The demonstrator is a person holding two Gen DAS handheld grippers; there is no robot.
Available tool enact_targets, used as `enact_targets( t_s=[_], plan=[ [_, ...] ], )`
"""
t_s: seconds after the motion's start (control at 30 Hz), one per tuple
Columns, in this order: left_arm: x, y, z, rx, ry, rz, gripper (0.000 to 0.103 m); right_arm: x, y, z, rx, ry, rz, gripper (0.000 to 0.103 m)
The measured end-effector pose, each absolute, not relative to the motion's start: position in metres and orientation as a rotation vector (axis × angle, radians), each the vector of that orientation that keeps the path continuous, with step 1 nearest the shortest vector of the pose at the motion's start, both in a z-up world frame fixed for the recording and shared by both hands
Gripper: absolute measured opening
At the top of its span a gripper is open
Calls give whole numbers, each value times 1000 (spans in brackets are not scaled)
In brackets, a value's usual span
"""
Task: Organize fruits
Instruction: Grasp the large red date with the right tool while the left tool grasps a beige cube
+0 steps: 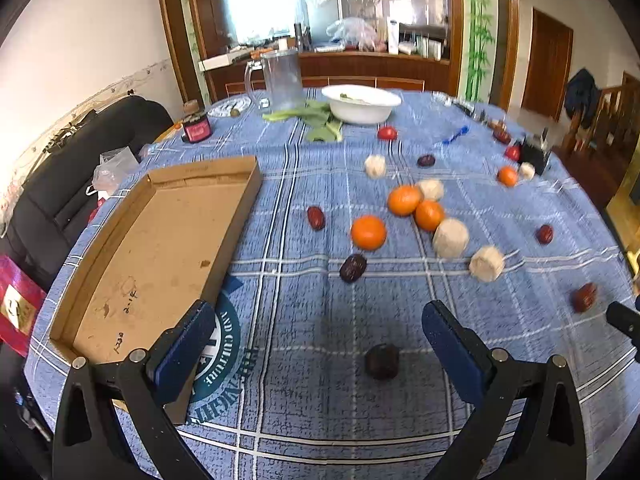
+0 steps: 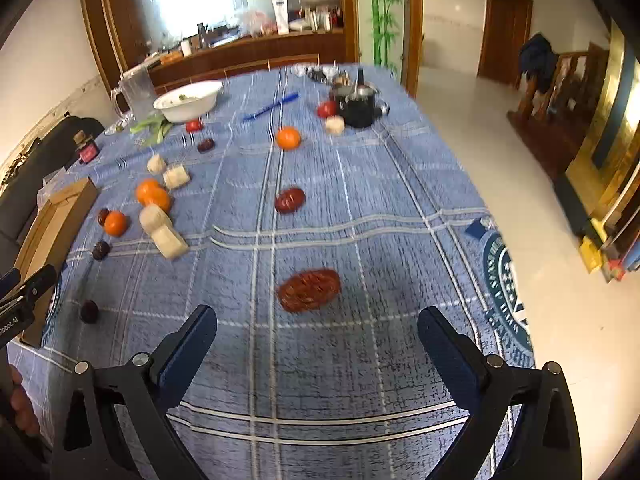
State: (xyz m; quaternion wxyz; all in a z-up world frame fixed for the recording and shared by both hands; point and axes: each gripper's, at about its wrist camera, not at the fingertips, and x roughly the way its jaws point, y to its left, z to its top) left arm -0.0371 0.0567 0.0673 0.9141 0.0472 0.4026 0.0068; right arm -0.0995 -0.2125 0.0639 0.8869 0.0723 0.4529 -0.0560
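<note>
The left gripper [image 1: 316, 332] was spread wide and held nothing; a dark date [image 1: 382, 361] lay on the blue checked tablecloth [image 1: 304, 408] between its fingers, nearer the right one. The right gripper [image 2: 317, 332] was equally released, with a reddish date [image 2: 309, 290] just ahead of its tips, blurred, so its wrinkled skin was probably but not certainly dry. Both dates looked light, small and slightly yielding, best pinched across the short middle with a gentle close so they would not roll or squash. Further out lay the oranges [image 1: 368, 232], firmer, rounder and likelier to slip, and pale peeled chunks [image 1: 450, 237] that seemed soft. The empty cardboard tray [image 1: 120, 288] waited at the left of the table.
</note>
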Motion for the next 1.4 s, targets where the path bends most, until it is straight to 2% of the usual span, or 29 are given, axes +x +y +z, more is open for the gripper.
enact_targets(
  t_s=[0.2,0.27,0.33,0.4,0.5,1.13,1.17,1.23,1.27,1.37,1.4],
  plan=[
    [-36,47,62,127,850,7,103,-78,-207,51,104,953,-40,96],
    [-35,44,60,127,866,1,103,-69,-206,44,87,975,-27,89],
    [-34,41,57,138,878,8,103,-61,-208,35,115,1017,5,73],
    [-32,38,56,143,890,9,103,-56,-210,28,135,1047,13,67],
    [-27,30,56,130,912,-13,103,-55,-209,26,136,1049,39,47],
    [39,-65,29,-33,1076,-88,101,-75,-218,30,38,1001,109,48],
    [42,-64,26,-39,1083,-74,98,-74,-219,29,42,1001,119,48],
    [48,-63,17,-58,1116,-69,81,-74,-221,29,51,997,130,48],
    [51,-63,13,-61,1133,-72,65,-74,-222,29,56,996,140,48],
    [50,-70,11,-28,1111,-92,52,-73,-224,26,71,999,160,48],
    [49,-71,12,-37,1105,-108,42,-72,-224,26,78,1000,165,48]
  ],
)
